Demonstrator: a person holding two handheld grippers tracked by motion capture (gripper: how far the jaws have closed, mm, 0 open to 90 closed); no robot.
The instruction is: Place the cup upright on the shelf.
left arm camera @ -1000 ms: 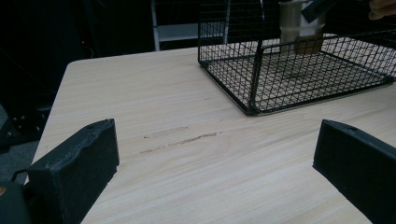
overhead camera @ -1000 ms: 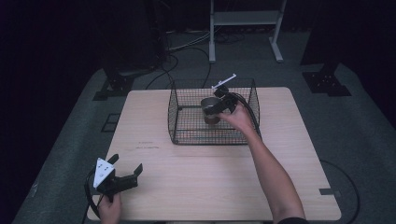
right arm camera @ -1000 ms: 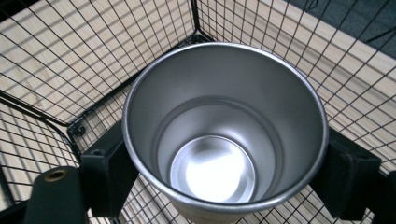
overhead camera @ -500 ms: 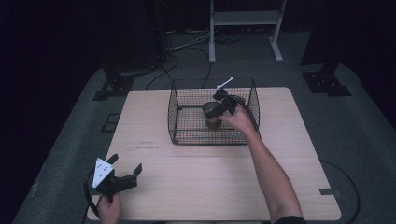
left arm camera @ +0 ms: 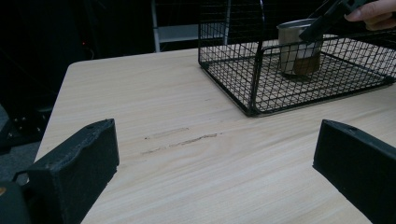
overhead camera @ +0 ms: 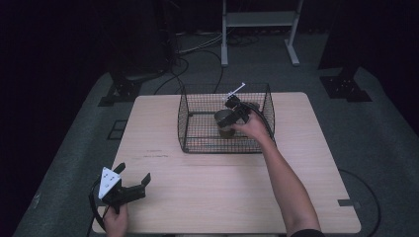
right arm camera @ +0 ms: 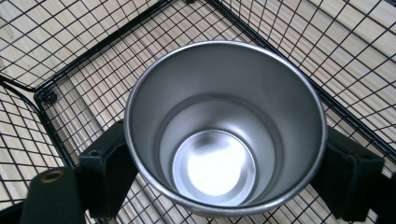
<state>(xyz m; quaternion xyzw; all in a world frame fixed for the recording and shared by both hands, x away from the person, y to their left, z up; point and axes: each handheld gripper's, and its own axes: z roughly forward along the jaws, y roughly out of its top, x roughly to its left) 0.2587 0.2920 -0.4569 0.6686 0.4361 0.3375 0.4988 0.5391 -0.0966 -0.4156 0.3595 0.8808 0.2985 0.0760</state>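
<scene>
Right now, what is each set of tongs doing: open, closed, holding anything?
Left tongs: open, holding nothing, low over the table.
Right tongs: closed around the metal cup, inside the wire basket.

Dark studio-like lab: lone table (overhead camera: 296, 197), floor cables (overhead camera: 197, 47) (grey carpet), metal stand (overhead camera: 259, 19).

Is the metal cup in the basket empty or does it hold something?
Empty. The right gripper view looks straight into the cup, and its bare shiny bottom shows with nothing inside. It stands upright in the wire basket.
</scene>
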